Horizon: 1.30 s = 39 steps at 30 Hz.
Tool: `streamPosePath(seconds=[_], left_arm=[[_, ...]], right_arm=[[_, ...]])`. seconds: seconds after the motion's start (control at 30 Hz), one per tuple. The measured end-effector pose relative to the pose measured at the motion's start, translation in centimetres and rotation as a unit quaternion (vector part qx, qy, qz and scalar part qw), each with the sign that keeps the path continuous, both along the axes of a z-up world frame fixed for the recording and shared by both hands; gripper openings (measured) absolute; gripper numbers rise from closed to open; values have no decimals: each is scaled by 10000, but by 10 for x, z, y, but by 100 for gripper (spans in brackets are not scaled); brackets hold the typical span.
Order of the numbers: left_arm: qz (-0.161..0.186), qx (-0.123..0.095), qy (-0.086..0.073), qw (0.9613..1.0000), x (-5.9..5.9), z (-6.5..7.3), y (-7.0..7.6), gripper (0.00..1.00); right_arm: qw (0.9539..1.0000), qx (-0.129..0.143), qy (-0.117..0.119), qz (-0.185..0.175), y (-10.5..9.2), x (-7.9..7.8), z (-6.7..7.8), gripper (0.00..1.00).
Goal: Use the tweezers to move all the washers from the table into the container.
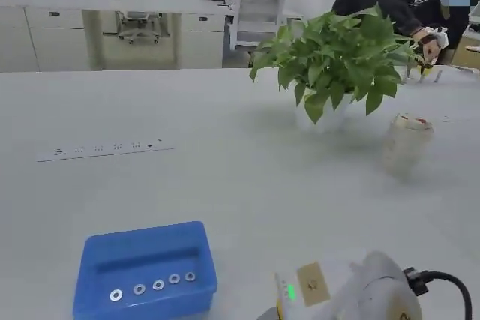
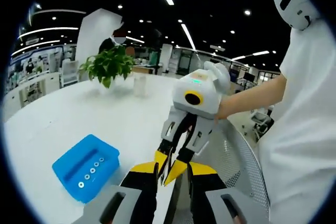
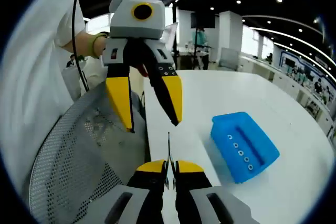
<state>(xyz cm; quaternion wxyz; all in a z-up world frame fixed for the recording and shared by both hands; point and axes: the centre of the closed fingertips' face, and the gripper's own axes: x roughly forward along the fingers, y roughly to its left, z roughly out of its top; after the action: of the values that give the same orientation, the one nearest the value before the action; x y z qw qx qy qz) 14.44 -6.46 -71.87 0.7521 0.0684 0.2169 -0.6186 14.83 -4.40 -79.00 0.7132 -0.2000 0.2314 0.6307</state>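
Note:
A blue container [image 1: 101, 249] sits on the white table at the lower left, with several washers [image 1: 157, 285] in a row inside. The same container [image 3: 262, 148] and washers [image 3: 240, 153] lie to the right in the right gripper view. My right gripper [image 3: 169, 165] is shut on thin metal tweezers [image 3: 168, 148], which point up between its yellow tips. Facing it, the left gripper [image 3: 151, 121] hangs open with nothing between its fingers. In the left gripper view my left gripper [image 2: 172, 168] stands open and the right gripper [image 2: 168, 164] noses in between its jaws. A gripper's white body [image 1: 360, 286] is at the bottom edge.
A potted green plant [image 1: 337, 58] and a pale cup [image 1: 406, 140] stand at the table's far right. A white power strip [image 1: 105, 148] lies at the left. A grey mesh chair [image 3: 79, 156] sits by the table edge beside the person. Other people stand behind the plant.

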Motion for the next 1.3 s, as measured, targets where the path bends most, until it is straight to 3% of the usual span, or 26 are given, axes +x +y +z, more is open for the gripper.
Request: streamPosePath(seconds=[0.13, 0.2, 0.27, 0.43, 0.5, 0.67, 0.9, 1.13, 1.3], left_arm=[[-301, 79, -31, 9995, -5, 8, -11, 16], [-459, 318, -213, 9982, -6, 8, -13, 17], [-545, 432, -275, 9972, -6, 8, -15, 16], [-796, 527, -394, 9947, -7, 10, -25, 5], [-911, 671, -493, 9924, -6, 5, -27, 3], [-1063, 970, -543, 9881, -8, -6, -27, 2], [-1099, 1449, -863, 9795, 3, -21, -16, 0], [-1062, 1792, -860, 9743, 15, -42, 0, 0], [-897, 1855, -687, 9761, 27, -61, 12, 0]], right_arm=[[10000, -57, -64, -16, -7, -4, -1, 3], [9999, -76, -86, -43, -11, -5, 0, 3], [9999, -98, -121, -66, -14, -5, 0, 3], [9997, -129, -180, -67, -16, -5, 2, 3], [9996, -154, -215, -35, -15, -5, 2, 3], [9995, -153, -274, -30, -13, -3, 4, 3], [9988, -373, -323, 54, -11, 1, -5, 4], [9975, -647, -287, -21, -7, 16, -22, 4], [9964, -825, -198, -60, 0, 25, -37, 4]])
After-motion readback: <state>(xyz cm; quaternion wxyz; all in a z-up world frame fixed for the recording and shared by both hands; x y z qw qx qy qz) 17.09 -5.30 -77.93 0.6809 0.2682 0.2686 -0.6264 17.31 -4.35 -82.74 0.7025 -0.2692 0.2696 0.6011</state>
